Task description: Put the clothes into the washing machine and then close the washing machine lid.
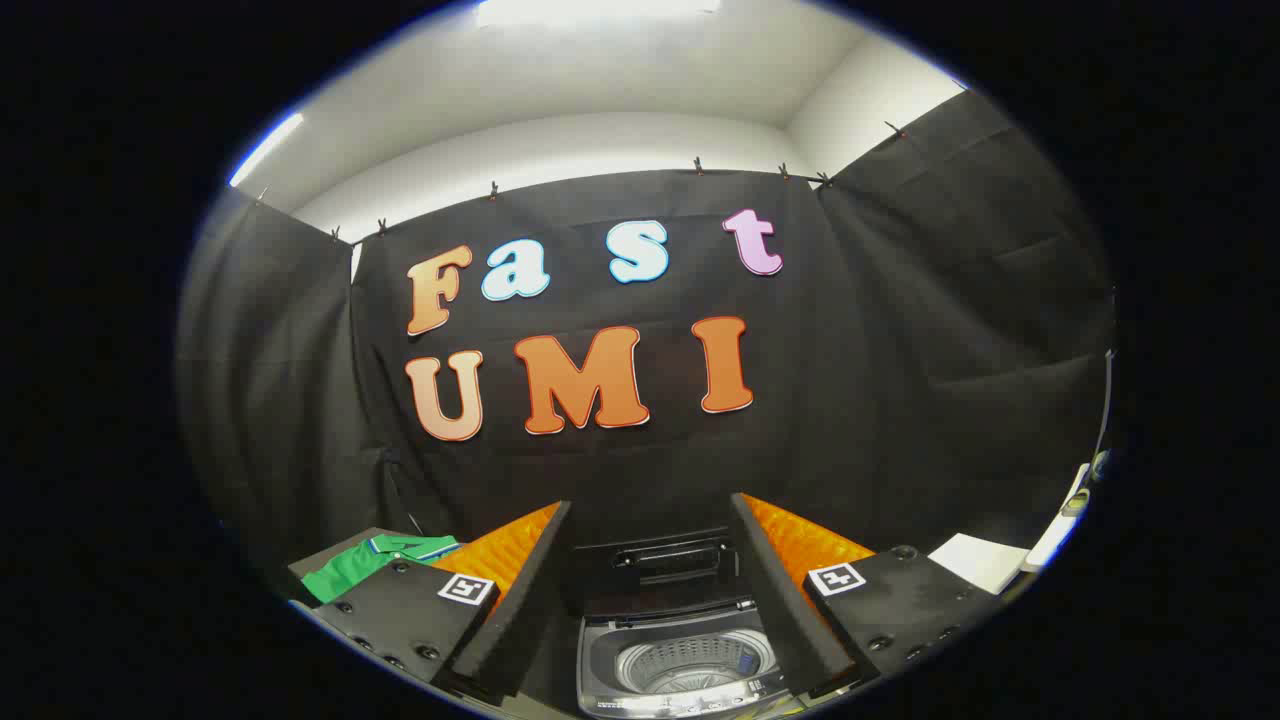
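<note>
Gripper (650, 520) open above washer (675, 660).

A green shirt (375, 562) lies on the dark tabletop (325, 562).

Lighting: bright ceiling panel (597, 10) overhead, a second strip (266, 148) to my side; the cloth-walled booth below stays dim. Focus: sharp centrally, soft toward the rim. Distortion: strong fisheye bowing. My fingers (520, 600), spread apart, are shadowed on their inner faces.
</note>
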Tool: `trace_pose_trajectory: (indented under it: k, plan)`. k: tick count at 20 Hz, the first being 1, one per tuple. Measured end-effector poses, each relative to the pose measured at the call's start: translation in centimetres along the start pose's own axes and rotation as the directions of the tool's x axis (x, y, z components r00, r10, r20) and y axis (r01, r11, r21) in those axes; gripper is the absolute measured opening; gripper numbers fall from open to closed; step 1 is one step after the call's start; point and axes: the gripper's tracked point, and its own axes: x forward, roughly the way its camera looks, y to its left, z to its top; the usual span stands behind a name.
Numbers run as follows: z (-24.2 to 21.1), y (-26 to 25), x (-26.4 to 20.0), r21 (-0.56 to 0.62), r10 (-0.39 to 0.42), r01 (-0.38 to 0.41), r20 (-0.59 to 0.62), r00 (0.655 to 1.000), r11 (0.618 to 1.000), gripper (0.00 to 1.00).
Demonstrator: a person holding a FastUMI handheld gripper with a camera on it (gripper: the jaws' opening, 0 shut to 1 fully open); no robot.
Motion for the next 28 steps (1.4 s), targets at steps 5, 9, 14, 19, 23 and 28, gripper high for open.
trace_pose_trajectory:
  k: [5, 9, 14, 19, 23, 28]
  plan:
    - [0.3, -1.1, -2.0, -0.007, -0.046, 0.046, 0.015, 0.999, 0.999, 0.98]
    - [0.0, -1.0, -3.1, -0.019, -0.069, 0.069, 0.012, 0.998, 0.997, 0.98]
    - [0.2, 0.1, -3.7, -0.042, -0.073, 0.074, 0.022, 0.997, 0.996, 0.98]
    - [-0.1, 1.7, -3.8, -0.052, -0.056, 0.057, 0.021, 0.998, 0.997, 0.98]
    - [-0.3, 3.4, -3.4, -0.055, -0.031, 0.032, 0.020, 0.999, 0.998, 0.98]
    - [-1.0, 9.4, -1.2, -0.063, 0.070, -0.070, 0.000, 0.998, 0.996, 0.98]
